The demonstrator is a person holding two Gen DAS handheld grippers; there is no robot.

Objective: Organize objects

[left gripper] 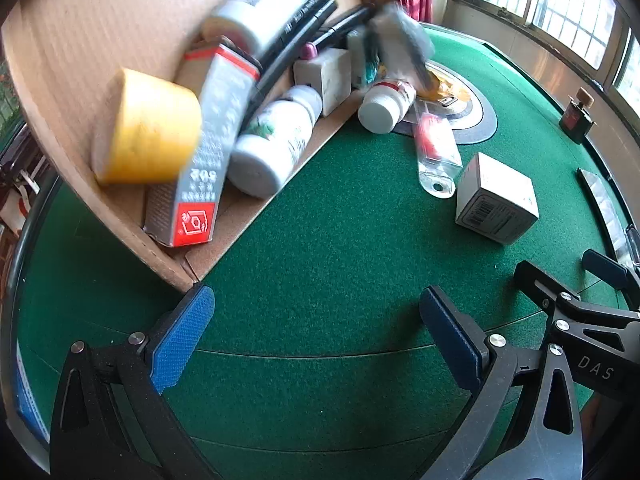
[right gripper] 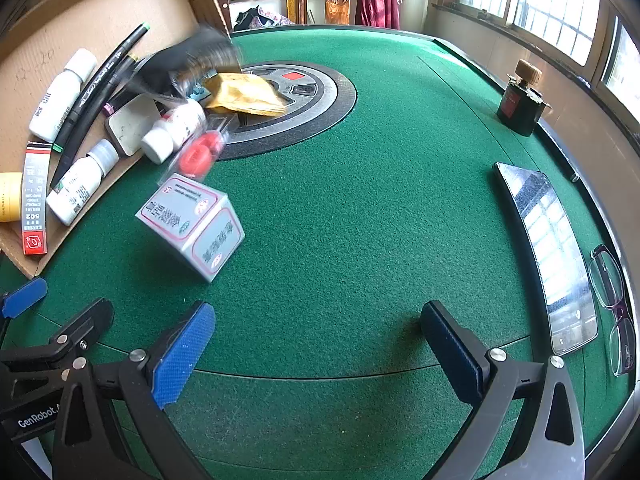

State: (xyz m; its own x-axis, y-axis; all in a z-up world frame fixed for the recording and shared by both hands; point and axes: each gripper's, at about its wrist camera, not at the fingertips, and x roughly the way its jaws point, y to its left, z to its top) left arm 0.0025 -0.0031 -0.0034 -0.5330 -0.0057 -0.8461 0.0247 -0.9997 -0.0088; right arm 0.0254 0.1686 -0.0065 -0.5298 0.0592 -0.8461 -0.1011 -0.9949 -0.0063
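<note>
While both of my grippers hang over the green felt table (right gripper: 360,220), their blue-padded jaws stand spread wide with nothing between them: the left gripper (left gripper: 316,336) at the bottom of its own view, the right gripper (right gripper: 318,344) likewise in its view. At the upper left of the left view a flat brown cardboard tray (left gripper: 80,60) holds a yellow cylinder roll (left gripper: 148,128), a grey and red carton marked 502 (left gripper: 212,140), a white plastic bottle with a green label (left gripper: 276,140), a second white bottle (left gripper: 260,0) higher up and long black pens (left gripper: 304,20). Just beyond the tray's edge, on the felt, lie a white bottle with a red label (left gripper: 384,104) and a clear packet with red contents (left gripper: 434,144). Lower right of these stands a small white cardboard box with a barcode (left gripper: 496,200), apart from the rest. In the right view a black smartphone (right gripper: 548,252) lies at the right edge of the frame, with purple-framed glasses (right gripper: 616,304) beside it and a dark square bottle with a wooden cap (right gripper: 520,100) at the upper right.
</note>
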